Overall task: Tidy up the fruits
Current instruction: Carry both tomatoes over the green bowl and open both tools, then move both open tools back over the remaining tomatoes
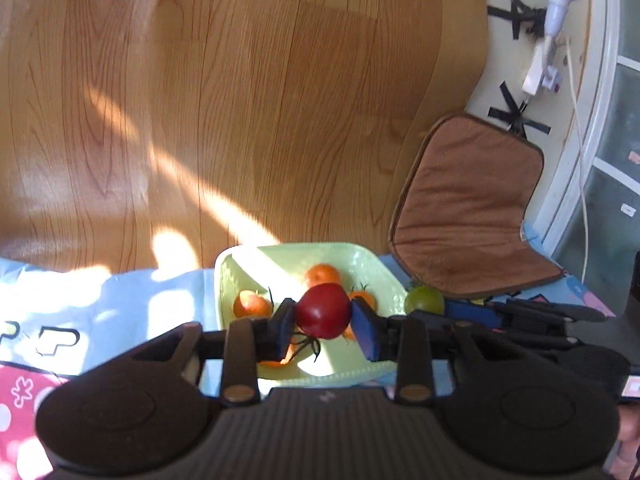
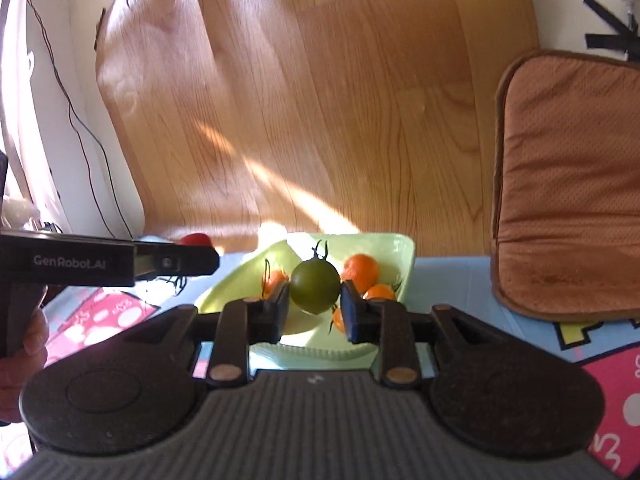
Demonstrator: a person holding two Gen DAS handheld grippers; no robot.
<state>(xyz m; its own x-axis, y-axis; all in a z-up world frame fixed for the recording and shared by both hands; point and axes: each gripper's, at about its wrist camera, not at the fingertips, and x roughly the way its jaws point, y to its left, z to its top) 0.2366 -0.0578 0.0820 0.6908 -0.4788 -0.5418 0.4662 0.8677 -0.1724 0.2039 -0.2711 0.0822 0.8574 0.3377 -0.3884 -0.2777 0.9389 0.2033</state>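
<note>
My left gripper (image 1: 323,314) is shut on a red tomato (image 1: 323,311), held in the air above a pale green bowl (image 1: 372,268). Several small orange fruits (image 1: 322,274) lie in that bowl. My right gripper (image 2: 314,294) is shut on a dark green tomato (image 2: 315,286), also held over the green bowl (image 2: 394,246), where orange fruits (image 2: 361,266) lie. In the left wrist view the green tomato (image 1: 425,299) shows to the right with the other gripper's dark body behind it. In the right wrist view the red tomato (image 2: 194,239) peeks over the left gripper's body at the left.
The bowl stands on a light blue patterned mat (image 1: 100,304) with pink patches. Beyond lies a wooden floor (image 1: 260,100). A brown cushion (image 1: 468,204) lies at the right, near a white cabinet frame (image 1: 592,120) and cables. A hand (image 2: 24,344) holds the left tool.
</note>
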